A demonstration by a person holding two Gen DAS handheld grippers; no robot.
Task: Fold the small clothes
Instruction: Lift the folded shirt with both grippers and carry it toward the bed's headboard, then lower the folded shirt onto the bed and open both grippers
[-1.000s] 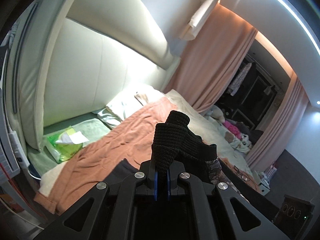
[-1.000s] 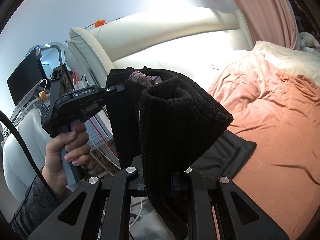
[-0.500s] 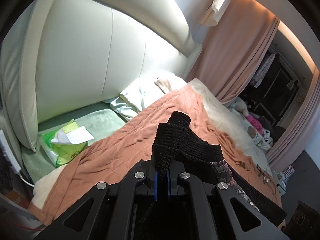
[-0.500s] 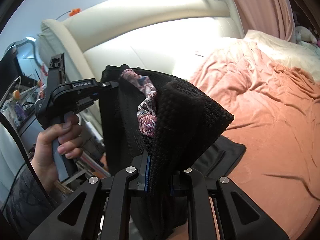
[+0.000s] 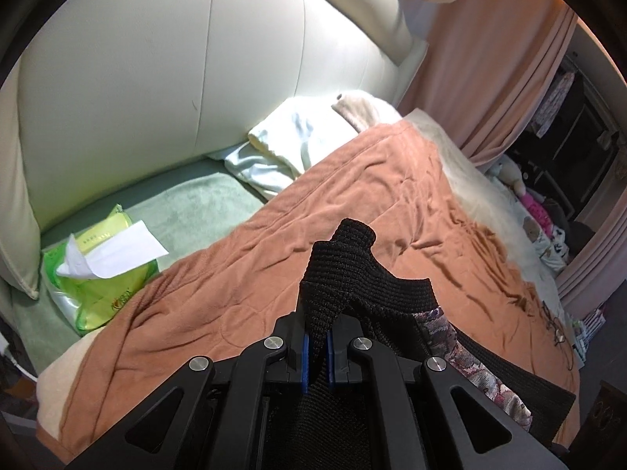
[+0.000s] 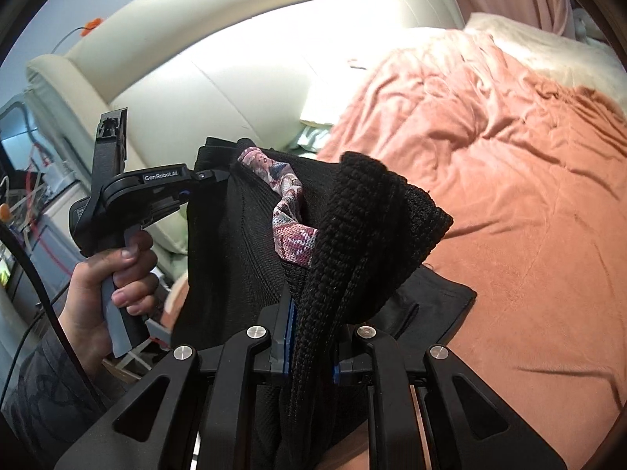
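A black knit garment [image 5: 345, 270] with a patterned pink-grey band [image 5: 443, 325] hangs in the air, stretched between both grippers above the bed. My left gripper [image 5: 317, 348] is shut on one top corner of it. In the right wrist view, my right gripper [image 6: 311, 352] is shut on the other corner of the black knit garment [image 6: 368, 211], whose bunched fabric hides the fingertips. The left gripper [image 6: 211, 175] shows there too, clamped on the cloth's far corner and held by a hand [image 6: 113, 274]. The patterned band [image 6: 290, 211] runs between the two grips.
An orange blanket [image 5: 352, 196] covers the bed. A second flat black cloth [image 6: 439, 305] lies on it below the held garment. A green tissue pack [image 5: 98, 274] and a white pillow [image 5: 286, 149] sit by the cream headboard [image 5: 156, 70]. Cluttered shelves [image 6: 23, 196] stand at left.
Both grippers have tipped downward toward the bed with the garment still clamped. The patterned band, barely seen before, now shows between the grips.
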